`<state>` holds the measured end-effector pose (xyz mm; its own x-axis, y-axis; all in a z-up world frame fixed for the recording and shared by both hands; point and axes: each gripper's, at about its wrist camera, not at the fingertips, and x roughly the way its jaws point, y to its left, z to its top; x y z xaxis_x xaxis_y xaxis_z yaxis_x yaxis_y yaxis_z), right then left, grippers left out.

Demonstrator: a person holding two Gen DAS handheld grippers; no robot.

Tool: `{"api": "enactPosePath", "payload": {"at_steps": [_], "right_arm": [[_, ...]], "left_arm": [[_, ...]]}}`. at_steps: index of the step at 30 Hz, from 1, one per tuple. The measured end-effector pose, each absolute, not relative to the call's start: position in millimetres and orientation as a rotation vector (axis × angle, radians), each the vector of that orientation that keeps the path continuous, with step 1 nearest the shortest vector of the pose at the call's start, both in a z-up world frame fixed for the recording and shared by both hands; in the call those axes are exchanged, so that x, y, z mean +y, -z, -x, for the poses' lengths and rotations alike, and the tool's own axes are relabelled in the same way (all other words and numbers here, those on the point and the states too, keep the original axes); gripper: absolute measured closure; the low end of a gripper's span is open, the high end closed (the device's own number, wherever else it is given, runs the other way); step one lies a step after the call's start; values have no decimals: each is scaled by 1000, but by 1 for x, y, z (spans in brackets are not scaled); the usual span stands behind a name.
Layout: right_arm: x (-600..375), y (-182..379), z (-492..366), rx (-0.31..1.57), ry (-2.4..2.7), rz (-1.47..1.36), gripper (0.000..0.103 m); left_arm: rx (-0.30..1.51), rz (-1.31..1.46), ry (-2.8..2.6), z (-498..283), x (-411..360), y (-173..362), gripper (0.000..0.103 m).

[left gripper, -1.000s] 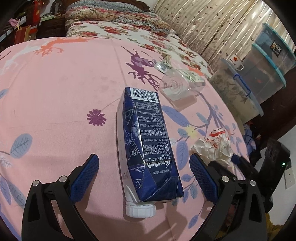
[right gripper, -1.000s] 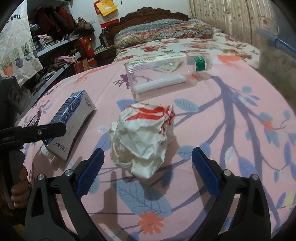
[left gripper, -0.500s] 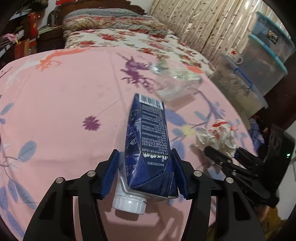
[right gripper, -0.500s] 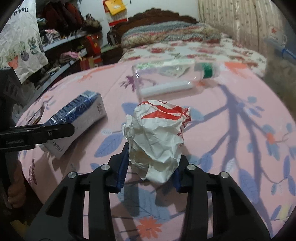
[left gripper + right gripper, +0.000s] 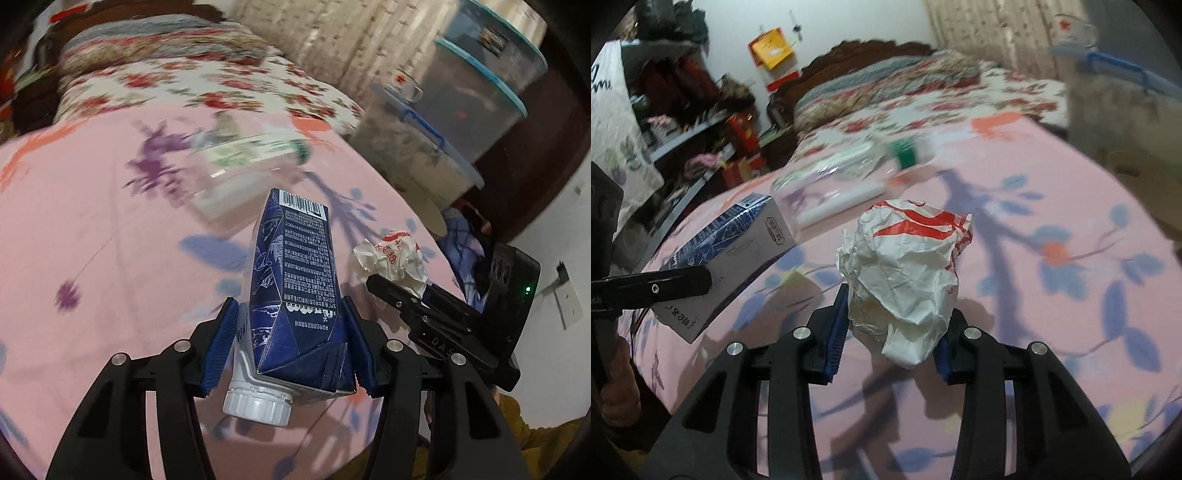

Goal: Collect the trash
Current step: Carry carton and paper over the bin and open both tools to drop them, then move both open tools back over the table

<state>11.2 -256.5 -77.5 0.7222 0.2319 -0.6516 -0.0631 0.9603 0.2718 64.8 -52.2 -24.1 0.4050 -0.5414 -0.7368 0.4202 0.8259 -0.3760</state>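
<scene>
Carton (image 5: 295, 280), dark blue with a white screw cap: a second ago it lay flat on the pink bedspread (image 5: 110, 236) between spread jaws; we now have the left gripper (image 5: 288, 343) clamped on its cap end, and it rides tilted, far end raised clear of the cloth

Wrapper (image 5: 908, 273), crumpled white paper with red print: likewise loose on the bedspread a second ago, now pinched at its lower half by the right gripper (image 5: 890, 339) and lifted, its shadow falling on the cloth beneath

Bottle (image 5: 842, 177), clear plastic with a green cap: uncollected, lying on its side further up the bedspread, toward the flowered quilt (image 5: 923, 107); blurred in both views

Meaning for the task: we judge two of three pieces secured, both hands full, so the bottle waits until these are dropped somewhere; no bin shows in either view

Edges and room:
- near edge of the bedspread runs just under both grippers, open air toward us
- right edge borders stacked storage boxes (image 5: 461, 122), close by
- left side flanked by cluttered shelves (image 5: 683, 110)
- the two grippers sit near each other, the carton just beside the wrapper, so we would part them with care
</scene>
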Motion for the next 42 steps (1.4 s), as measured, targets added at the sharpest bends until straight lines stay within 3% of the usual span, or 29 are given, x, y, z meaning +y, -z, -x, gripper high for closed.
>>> {"api": "enactPosePath", "payload": {"at_steps": [8,19,21,23,24,32,42], "right_arm": [[-364,70,-6,686,2,-365,62],[-558,68,-46,684,268,-479,61],[-582,72,-63,703,296,-478,54],[-599,76,-84,723,319,-463,33],[-605,77,-86,721,351,-455,31],[-593,77,-37,616,340,-545,31],[-477,74,22,546,234,-649,31]], "left_arm": [[1010,6,809,-108,-178,8,50],[1105,-99,1049,-197,-419,6,50],[1101,-97,1060,-212,-459,10,49],[1105,-106,1038,-223,-487,16,29],[1100,-110,1015,-225,-495,17,27],[1053,-109,996,-206,-448,17,28],[958,-242,873,-133,-335,32,27]]}}
